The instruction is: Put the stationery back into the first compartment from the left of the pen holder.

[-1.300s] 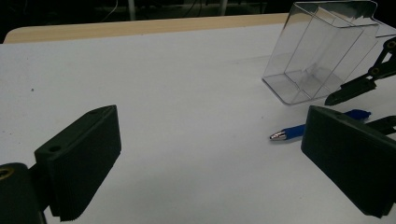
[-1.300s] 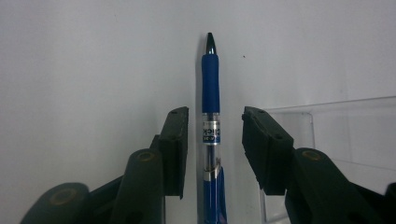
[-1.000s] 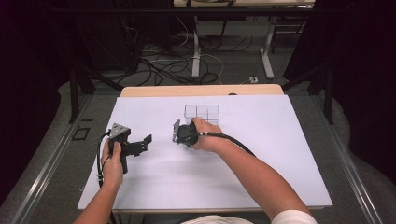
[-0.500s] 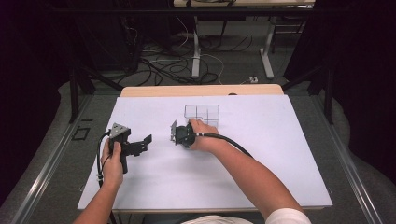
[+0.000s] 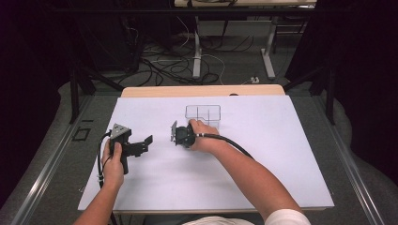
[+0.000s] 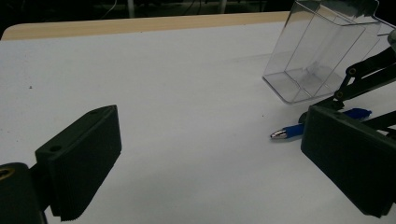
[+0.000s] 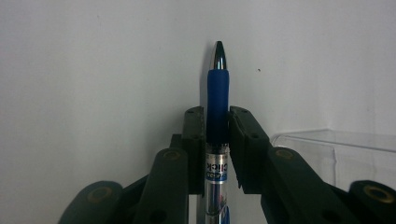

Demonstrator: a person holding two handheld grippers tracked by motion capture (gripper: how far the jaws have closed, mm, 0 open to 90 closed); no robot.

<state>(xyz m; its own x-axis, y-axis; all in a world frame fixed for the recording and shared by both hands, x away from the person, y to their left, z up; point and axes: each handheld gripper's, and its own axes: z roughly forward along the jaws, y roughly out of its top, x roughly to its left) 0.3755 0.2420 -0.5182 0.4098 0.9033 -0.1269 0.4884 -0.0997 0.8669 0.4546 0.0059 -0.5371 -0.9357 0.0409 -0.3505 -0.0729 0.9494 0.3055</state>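
Observation:
A blue pen (image 7: 217,84) with a silver tip lies on the white sheet, and my right gripper (image 7: 217,116) is shut on its barrel; the jaws have just been closing onto it. From above, the right gripper (image 5: 180,135) points left, just in front of a clear plastic divided box (image 5: 202,114). My left gripper (image 5: 141,143) is held to its left, open and with nothing between its jaws. In the left gripper view (image 6: 210,158) the wide black jaws frame the pen (image 6: 299,129), the right gripper's linkage (image 6: 369,77) and the clear box (image 6: 317,51).
The white sheet (image 5: 263,140) covers most of the wooden table (image 5: 202,90). Cables and table legs lie on the dark floor beyond the far edge. A black cable (image 5: 230,141) trails from the right gripper along the forearm.
My right gripper has edged slightly left and toward me. The left hand has kept still.

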